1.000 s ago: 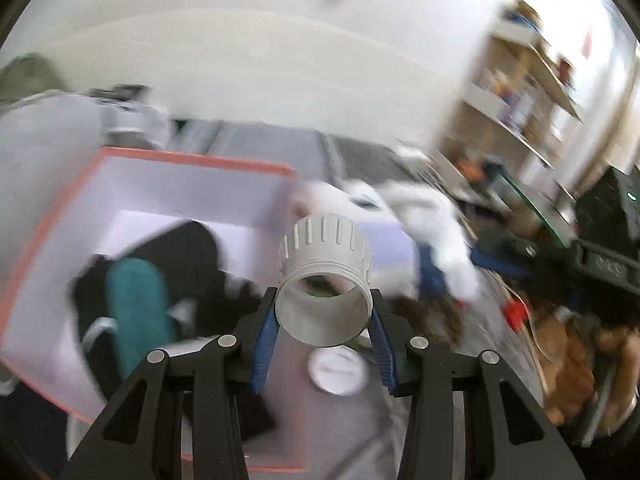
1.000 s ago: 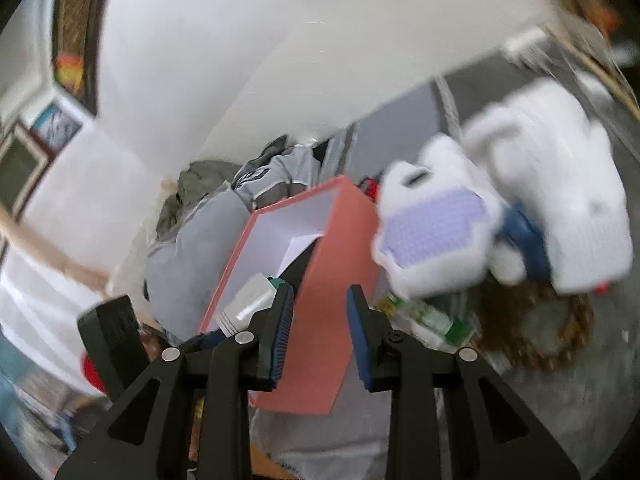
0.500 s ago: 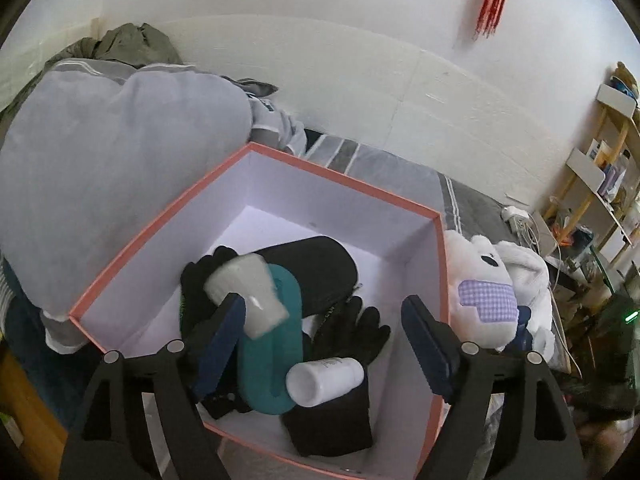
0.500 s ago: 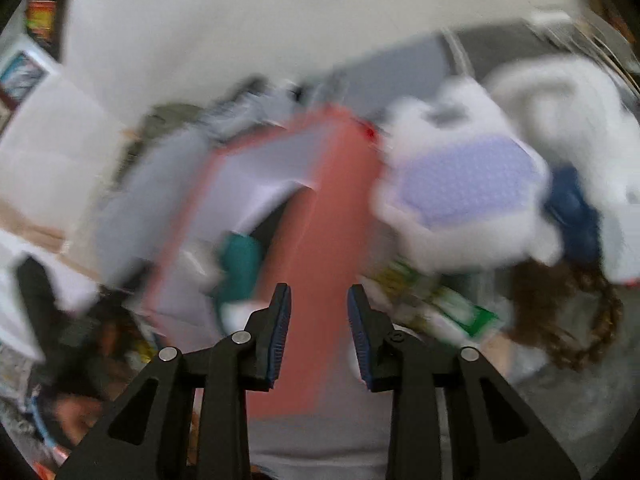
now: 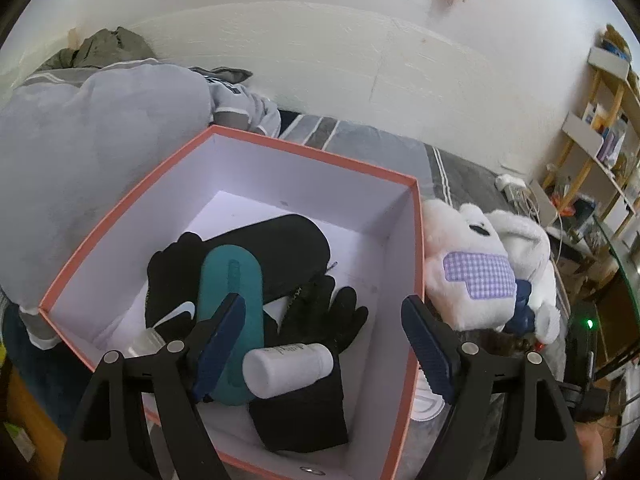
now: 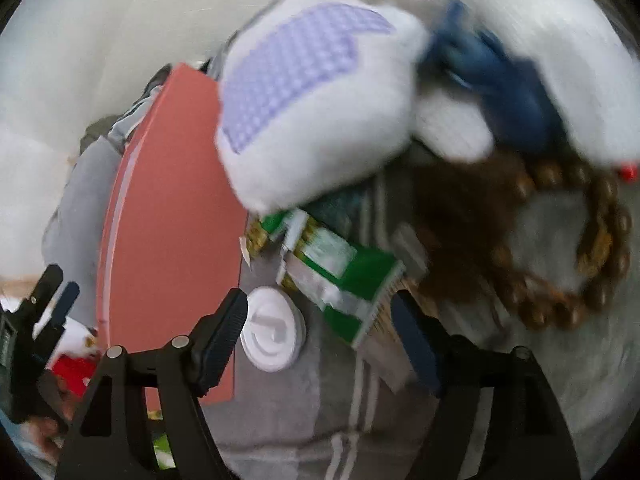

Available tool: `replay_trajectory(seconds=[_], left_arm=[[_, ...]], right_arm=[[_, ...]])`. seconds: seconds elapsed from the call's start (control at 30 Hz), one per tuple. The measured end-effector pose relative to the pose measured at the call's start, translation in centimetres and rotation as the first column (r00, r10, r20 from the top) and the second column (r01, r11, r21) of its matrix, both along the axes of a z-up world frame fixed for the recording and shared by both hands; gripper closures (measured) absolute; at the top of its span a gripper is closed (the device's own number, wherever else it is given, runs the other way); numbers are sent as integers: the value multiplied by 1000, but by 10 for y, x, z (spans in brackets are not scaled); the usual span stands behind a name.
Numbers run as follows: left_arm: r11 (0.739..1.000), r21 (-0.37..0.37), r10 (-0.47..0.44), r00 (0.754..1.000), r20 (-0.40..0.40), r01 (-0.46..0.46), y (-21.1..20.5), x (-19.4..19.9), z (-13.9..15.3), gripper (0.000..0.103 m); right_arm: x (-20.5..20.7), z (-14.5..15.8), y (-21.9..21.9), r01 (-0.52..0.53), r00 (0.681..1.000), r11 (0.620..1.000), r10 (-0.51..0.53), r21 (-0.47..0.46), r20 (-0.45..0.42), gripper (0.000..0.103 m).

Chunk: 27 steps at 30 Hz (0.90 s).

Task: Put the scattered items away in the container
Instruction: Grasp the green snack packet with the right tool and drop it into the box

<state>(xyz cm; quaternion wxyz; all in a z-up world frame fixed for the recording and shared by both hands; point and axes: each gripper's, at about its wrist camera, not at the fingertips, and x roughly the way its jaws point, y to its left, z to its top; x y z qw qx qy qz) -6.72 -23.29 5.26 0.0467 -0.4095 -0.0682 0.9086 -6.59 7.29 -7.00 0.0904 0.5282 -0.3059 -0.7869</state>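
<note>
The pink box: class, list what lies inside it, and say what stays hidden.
Inside the pink box: teal insole, black gloves, black pouch, white bottle. The left gripper covers the box's near corner.

The right wrist view is smeared by motion blur: the white plush toy and the brown bead string have soft outlines, and the print on the green packet cannot be read. In the left wrist view, a clear bottle is largely hidden behind the left fingers. The label on the white bottle is too small to read. The shelf contents at far right cannot be made out.
</note>
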Motion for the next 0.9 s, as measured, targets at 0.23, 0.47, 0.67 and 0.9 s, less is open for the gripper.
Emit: replay_trajectory(seconds=[0.23,0.47,0.67,0.9], left_arm=[[999,-34,-14,1000,26,15,13,-7,-10,23],[1000,-28,14,1000,6,-14,7,-5,-5,23],[989,-17,144,989,-34,-145,-23,0,5,23],[907,48,421,899,-120,-419,-81,25,26,23]], right_arm=[[-20,-22,-9,-12,1000,1000,12,19,22,63],[-5,2,5,-4,999,995,0,-102,-41,87],[20,63,4,-44,981,980,5,-196,-195,88],[7,136,-89,-255,910,942,158,-218,-383,84]])
